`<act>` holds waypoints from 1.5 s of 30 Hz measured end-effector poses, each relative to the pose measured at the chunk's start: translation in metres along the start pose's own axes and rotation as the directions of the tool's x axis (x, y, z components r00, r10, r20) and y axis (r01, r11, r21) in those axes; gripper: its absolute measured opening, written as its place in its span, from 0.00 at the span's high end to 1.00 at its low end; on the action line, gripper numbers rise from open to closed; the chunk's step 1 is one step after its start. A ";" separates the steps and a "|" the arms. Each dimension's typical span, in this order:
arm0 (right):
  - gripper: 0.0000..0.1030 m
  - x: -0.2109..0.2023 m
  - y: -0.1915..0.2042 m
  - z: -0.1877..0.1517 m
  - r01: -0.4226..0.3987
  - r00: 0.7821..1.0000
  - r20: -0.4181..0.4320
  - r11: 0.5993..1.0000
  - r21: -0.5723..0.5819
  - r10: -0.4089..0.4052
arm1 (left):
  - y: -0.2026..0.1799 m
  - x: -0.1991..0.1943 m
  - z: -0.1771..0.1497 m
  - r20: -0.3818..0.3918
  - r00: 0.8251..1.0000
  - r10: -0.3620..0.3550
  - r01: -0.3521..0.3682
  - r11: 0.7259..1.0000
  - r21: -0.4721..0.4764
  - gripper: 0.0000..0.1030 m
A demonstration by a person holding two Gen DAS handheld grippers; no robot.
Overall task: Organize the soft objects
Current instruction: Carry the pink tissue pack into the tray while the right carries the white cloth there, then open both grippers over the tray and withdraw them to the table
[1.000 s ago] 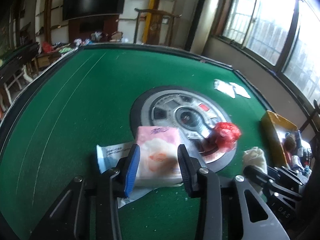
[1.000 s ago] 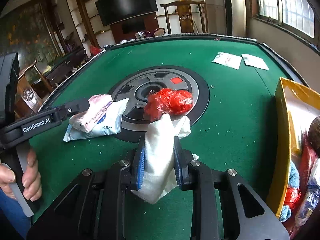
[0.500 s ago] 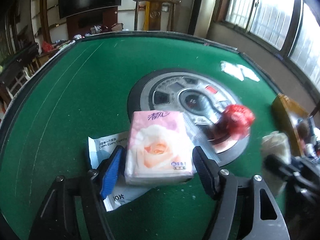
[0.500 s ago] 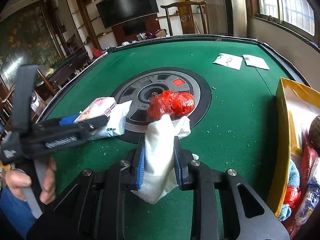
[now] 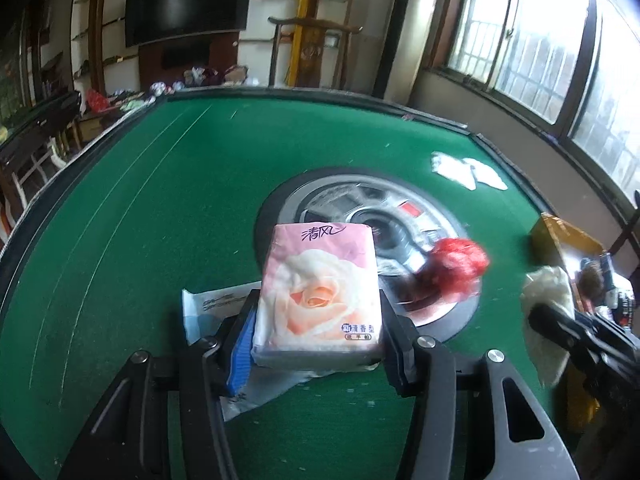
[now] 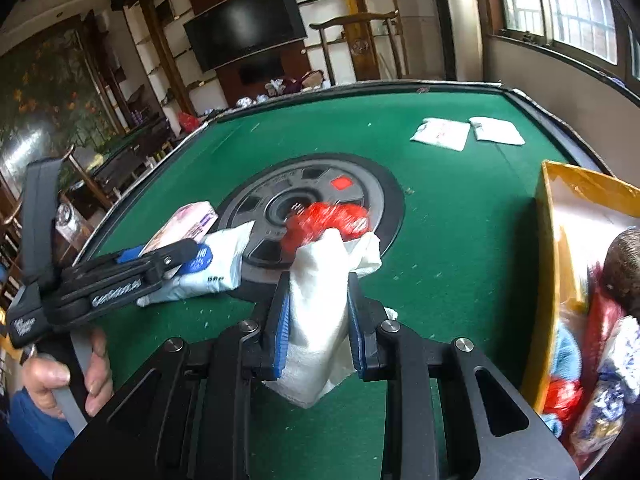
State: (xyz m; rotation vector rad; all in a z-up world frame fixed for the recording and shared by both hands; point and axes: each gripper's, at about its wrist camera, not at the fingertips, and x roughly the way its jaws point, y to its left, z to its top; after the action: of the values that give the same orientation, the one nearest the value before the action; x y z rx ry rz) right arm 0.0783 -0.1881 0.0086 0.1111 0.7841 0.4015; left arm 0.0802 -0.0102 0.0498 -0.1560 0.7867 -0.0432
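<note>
Tissues in a pink pack (image 5: 318, 292) sit between the fingers of the left tool (image 5: 316, 330), which pinches its sides, on top of a white packet (image 5: 208, 308) on the green counter (image 5: 160, 200). The right tool (image 6: 318, 320) pinches a white cloth (image 6: 320, 300). The yellow box (image 6: 548, 260) of soft things waits at 3 o'clock. Squeeze softly so the pack does not crush, lift straight up so the packet below stays put, and swing wide of the red bag (image 5: 456, 264).

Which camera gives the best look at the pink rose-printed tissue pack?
Left wrist: the pink rose-printed tissue pack fills the centre between the left gripper fingers, printed face visible. Right wrist shows only its end behind that gripper.
</note>
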 end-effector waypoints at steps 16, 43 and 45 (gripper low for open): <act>0.77 -0.098 -0.140 0.033 0.200 0.943 0.182 0.914 0.354 -0.277 | -0.189 -0.018 -0.001 -0.071 0.939 -0.337 0.344 0.917 0.204 0.48; 0.33 -0.148 -0.218 0.024 0.192 0.878 0.263 0.799 0.569 -0.399 | -0.253 -0.002 -0.015 -0.177 0.909 -0.377 0.413 0.875 0.254 0.42; 0.33 -0.147 -0.211 0.025 0.173 0.881 0.283 0.815 0.553 -0.379 | -0.242 -0.005 -0.012 -0.169 0.915 -0.367 0.400 0.883 0.245 0.42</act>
State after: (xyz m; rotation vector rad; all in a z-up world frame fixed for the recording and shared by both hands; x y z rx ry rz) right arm 0.0684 -0.4384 0.0724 0.5559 0.4879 -0.1299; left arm 0.0725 -0.2506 0.0827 -0.0431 0.8497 -0.5432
